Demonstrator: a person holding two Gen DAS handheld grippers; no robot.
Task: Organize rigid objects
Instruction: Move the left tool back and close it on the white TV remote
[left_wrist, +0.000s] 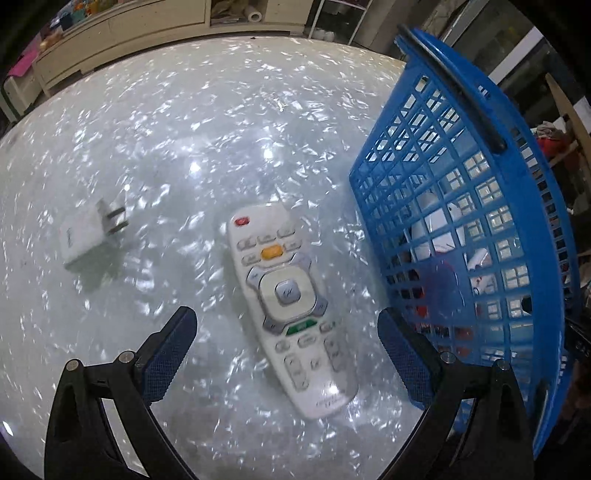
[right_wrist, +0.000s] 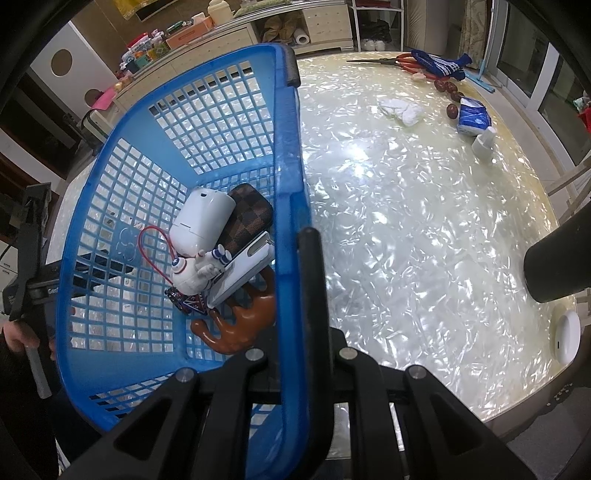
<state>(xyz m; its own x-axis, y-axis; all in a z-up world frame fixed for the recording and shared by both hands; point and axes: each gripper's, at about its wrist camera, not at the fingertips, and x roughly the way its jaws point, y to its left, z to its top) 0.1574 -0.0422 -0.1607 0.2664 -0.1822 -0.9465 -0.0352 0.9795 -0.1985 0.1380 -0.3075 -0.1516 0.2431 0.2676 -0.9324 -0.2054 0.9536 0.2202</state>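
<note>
The left gripper (left_wrist: 286, 354) hung open over the white remote (left_wrist: 286, 299), lying low centre beside the blue basket (left_wrist: 461, 206) (right gripper (right_wrist: 295, 314) clenched on its rim). Best was to straddle the remote's narrow width squarely, then close gently.

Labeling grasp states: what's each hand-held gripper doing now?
Left hand-held gripper: open, empty, above the remote.
Right hand-held gripper: shut on the blue basket rim.
</note>
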